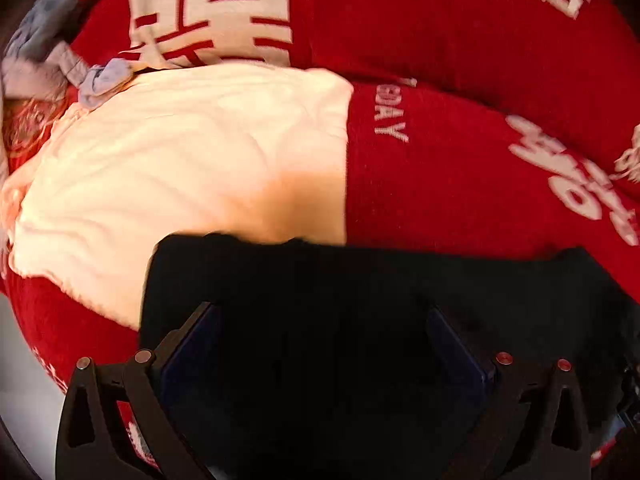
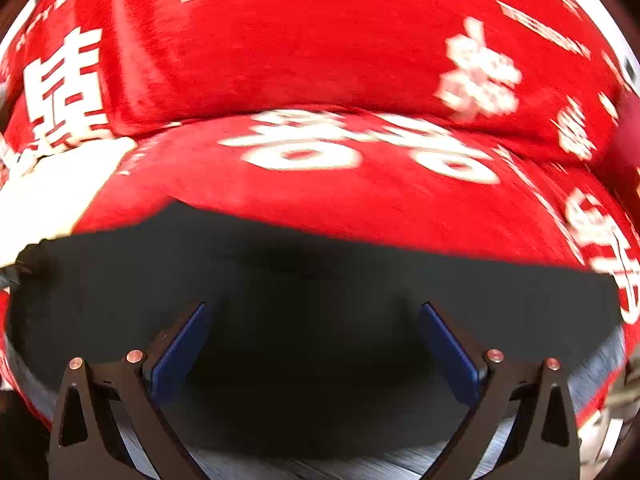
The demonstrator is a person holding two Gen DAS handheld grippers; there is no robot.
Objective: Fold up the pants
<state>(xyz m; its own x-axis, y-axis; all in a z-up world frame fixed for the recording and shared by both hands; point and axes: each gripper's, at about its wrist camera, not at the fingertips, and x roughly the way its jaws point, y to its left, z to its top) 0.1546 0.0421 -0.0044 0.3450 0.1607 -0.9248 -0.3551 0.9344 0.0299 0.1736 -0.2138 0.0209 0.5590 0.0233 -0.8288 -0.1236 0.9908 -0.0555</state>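
Black pants (image 1: 360, 300) lie spread on a red blanket, filling the lower half of the left wrist view. My left gripper (image 1: 324, 316) hovers over them, open, its blue pads (image 1: 200, 336) wide apart with only dark cloth below. The same black pants (image 2: 320, 280) fill the lower part of the right wrist view. Above them my right gripper (image 2: 314, 320) stands open too, its blue pads (image 2: 182, 352) far apart and nothing pinched between them. The pants' far edge runs across both views; their near part is hidden under the grippers.
A red blanket with white lettering (image 1: 460, 184) (image 2: 320, 60) covers the surface and rises in folds behind. A white cloth (image 1: 180, 160) (image 2: 52, 192) lies beside the pants on the left. Grey-blue garments (image 1: 52, 40) are bunched at the far left.
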